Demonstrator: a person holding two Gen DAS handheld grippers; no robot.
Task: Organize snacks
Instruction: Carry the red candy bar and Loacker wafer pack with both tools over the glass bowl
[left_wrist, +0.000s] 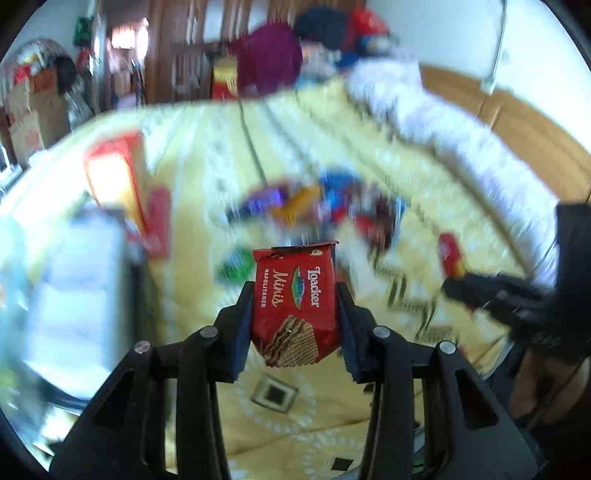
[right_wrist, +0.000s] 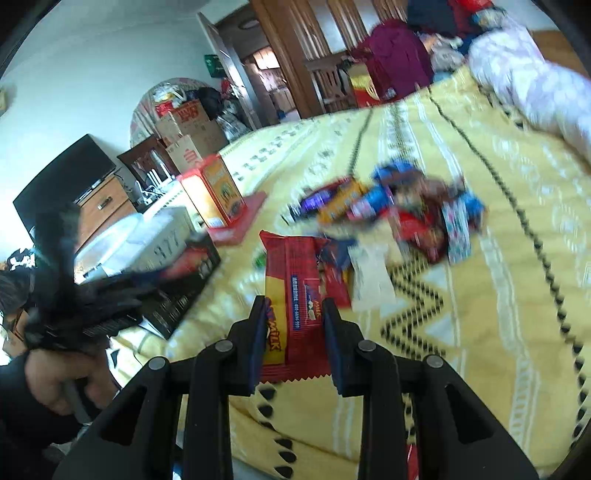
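Snacks: pile (right_wrist: 391, 210) loose on bed (right_wrist: 517, 295), unsorted. Left hand-held gripper (left_wrist: 295, 306) pinching wafer pack (left_wrist: 295, 302); right hand-held gripper (right_wrist: 293, 328) pinching red packet (right_wrist: 295, 295). Sorting barely begun.

Both wrist views low over bedspread (left_wrist: 332, 406)

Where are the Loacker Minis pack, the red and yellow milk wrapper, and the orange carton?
Loacker Minis pack (left_wrist: 295, 299): left wrist view, middle of its red front.
Red and yellow milk wrapper (right_wrist: 295, 295): right wrist view, its printed face.
Orange carton (right_wrist: 218, 192): right wrist view, its side panel.
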